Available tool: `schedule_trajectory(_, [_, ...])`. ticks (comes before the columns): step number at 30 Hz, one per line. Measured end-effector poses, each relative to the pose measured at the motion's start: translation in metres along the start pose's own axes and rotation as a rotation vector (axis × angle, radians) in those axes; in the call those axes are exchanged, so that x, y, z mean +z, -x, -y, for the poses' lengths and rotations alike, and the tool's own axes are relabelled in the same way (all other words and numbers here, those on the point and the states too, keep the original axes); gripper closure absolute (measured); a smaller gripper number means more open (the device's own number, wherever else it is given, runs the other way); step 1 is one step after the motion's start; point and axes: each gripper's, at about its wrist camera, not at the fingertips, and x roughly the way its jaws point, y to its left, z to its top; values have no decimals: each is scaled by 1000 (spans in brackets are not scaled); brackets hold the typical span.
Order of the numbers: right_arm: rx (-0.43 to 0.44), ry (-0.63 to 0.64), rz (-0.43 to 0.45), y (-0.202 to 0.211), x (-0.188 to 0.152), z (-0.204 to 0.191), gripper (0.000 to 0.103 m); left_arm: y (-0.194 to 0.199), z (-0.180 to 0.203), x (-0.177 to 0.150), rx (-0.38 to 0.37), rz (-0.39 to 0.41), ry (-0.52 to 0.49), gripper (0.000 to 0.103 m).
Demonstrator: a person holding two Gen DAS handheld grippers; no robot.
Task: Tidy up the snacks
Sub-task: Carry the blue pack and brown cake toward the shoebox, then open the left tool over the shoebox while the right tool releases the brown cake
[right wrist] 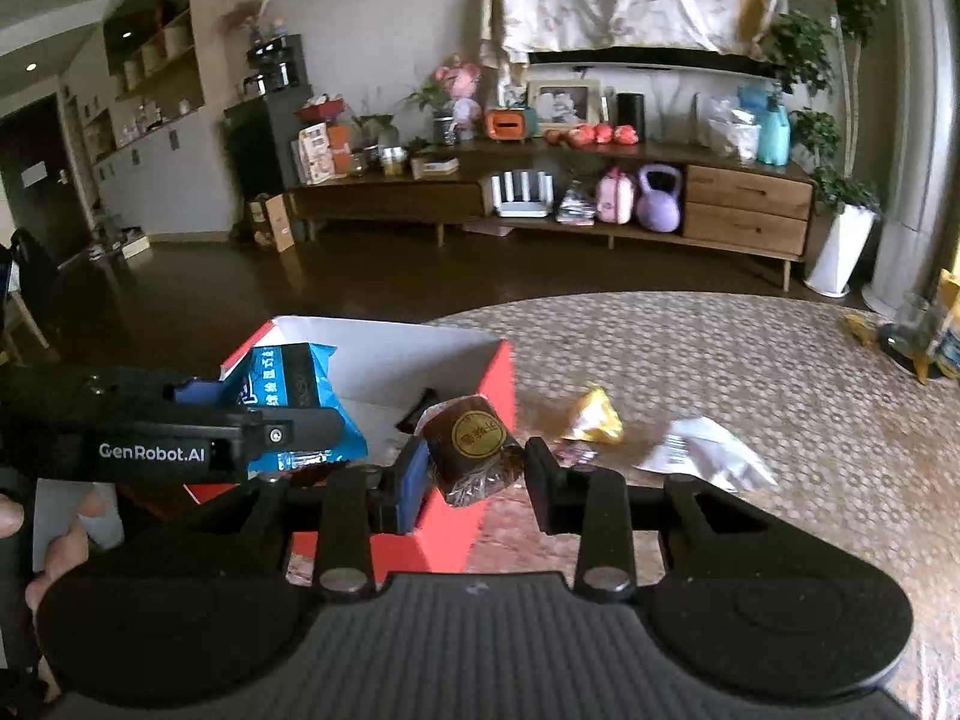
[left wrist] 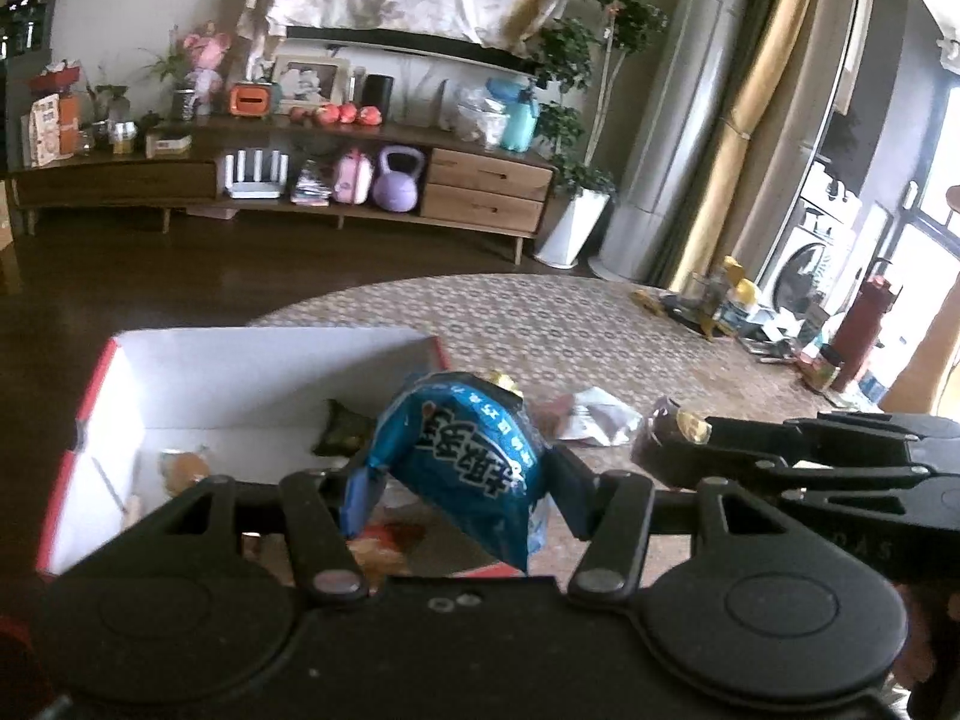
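The red box with white inner walls sits at the left edge of the patterned table, open at the top. Inside it lie a pale round snack near the left wall and a dark green packet against the back wall. The left gripper has its 2 jaws clenched on a blue snack bag, held above the box's right half. From the right wrist view, a hand grips the left tool at the frame's left edge. To the right of the box, on the open table, are a yellow wrapper, a small pinkish wrapper just beside it, and a white wrapper farther right. The right gripper is grasping a brown wrapped cake with a round gold label, held over the box's right wall. Bottles and clutter stand at the table's far right edge.
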Motion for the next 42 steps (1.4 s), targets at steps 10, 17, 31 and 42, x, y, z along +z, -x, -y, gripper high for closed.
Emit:
schedule_trajectory(10, [19, 31, -35, -39, 10, -37, 69, -2, -51, 6, 62, -9, 20, 46])
schedule_trajectory(17, [20, 45, -67, -69, 12, -52, 69, -13, -83, 8, 117, -18, 20, 46])
schedule_trajectory(31, [-27, 56, -169, -145, 4, -54, 69, -65, -127, 6, 189, -112, 39, 46])
schedule_trajectory(42, [-34, 86, -200, -173, 5, -62, 69, -112, -129, 9, 181, -215, 56, 46])
